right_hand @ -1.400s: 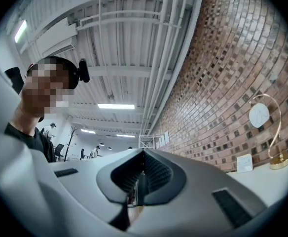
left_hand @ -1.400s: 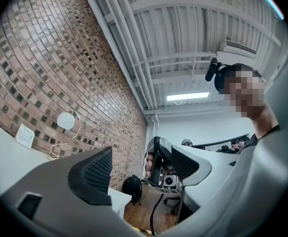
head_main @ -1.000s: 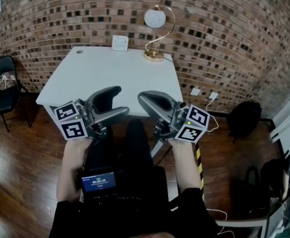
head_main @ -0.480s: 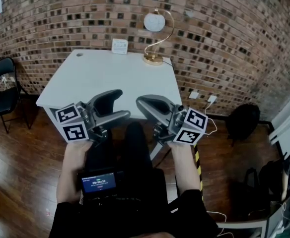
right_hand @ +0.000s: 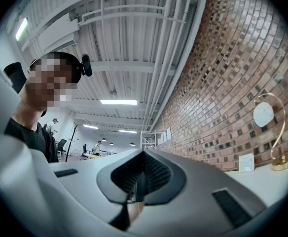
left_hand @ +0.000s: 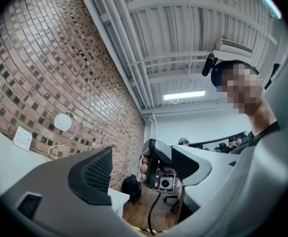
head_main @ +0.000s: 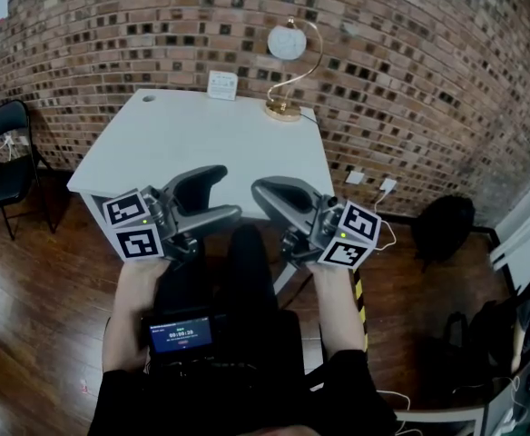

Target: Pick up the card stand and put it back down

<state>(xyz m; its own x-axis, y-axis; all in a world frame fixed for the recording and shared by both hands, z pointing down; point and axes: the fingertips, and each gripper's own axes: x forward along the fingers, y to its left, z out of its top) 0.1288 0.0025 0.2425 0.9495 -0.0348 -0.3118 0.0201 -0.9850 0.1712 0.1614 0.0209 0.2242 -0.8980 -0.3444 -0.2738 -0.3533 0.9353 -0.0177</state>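
We hold our left gripper (head_main: pixel 216 193) spread and empty and our right gripper (head_main: pixel 261 190) clenched on nothing, both at the table's (head_main: pixel 192 134) near edge, and with the card stand (head_main: pixel 221 84) far ahead beside the lamp (head_main: pixel 287 62), reaching shut-jawed could topple it.

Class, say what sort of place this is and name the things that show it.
Probably an office or workroom in an industrial-style building: a brick wall, a white desk with a lamp, and a chair.
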